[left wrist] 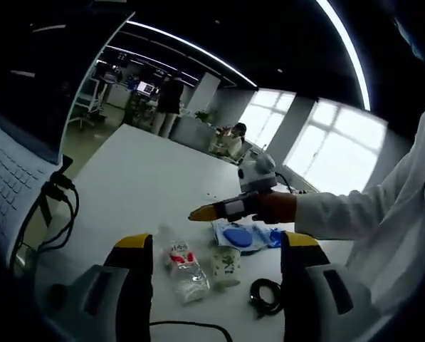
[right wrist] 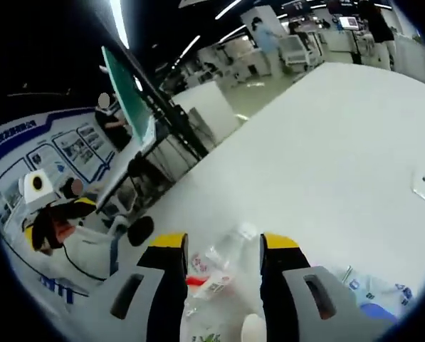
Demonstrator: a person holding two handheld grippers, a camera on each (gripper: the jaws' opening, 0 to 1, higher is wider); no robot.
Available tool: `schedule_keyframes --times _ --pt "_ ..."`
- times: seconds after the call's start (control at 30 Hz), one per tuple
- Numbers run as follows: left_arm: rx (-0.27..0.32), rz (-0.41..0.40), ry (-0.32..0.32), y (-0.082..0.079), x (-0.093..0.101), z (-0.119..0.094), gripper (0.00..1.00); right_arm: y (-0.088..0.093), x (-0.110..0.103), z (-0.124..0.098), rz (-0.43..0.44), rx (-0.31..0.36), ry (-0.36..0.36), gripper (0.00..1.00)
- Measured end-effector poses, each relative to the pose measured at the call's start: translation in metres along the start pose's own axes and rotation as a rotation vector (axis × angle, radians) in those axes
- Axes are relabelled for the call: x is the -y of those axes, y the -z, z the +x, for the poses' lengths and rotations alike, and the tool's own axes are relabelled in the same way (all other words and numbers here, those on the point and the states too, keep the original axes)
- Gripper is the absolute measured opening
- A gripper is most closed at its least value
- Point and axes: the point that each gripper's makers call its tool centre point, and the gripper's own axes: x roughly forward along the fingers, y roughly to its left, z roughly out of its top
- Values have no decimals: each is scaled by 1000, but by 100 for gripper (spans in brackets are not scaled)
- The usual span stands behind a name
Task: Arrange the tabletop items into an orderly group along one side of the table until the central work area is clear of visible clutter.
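A clear plastic bottle (left wrist: 184, 268) with a red label lies on the white table (left wrist: 141, 178), beside an upright paper cup (left wrist: 226, 265). A blue and white packet (left wrist: 244, 236) lies just behind them. My left gripper (left wrist: 216, 241) is open, its jaws wide apart on either side of this group and above it. My right gripper (left wrist: 203, 212), held by a gloved hand, hovers over the packet. In the right gripper view the right gripper (right wrist: 225, 242) is open above the bottle (right wrist: 223, 265), with the cup rim (right wrist: 252, 328) and packet (right wrist: 377, 296) below. The left gripper (right wrist: 55, 217) shows at the left.
An open laptop (left wrist: 9, 174) with black cables (left wrist: 55, 214) plugged into it stands at the table's left edge. A coiled black cable (left wrist: 265, 296) lies near the cup. A person's white sleeve (left wrist: 369, 214) reaches in from the right. People and desks stand far behind.
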Motion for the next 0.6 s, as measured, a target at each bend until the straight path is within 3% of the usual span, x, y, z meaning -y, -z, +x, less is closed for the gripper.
schedule_keyframes --times 0.23,0.6 --pt "2 -12 1 8 -5 5 73 8 4 20 35 -29 1 37" --pt "1 -36 13 18 -7 12 73 17 10 36 193 -39 -5 35"
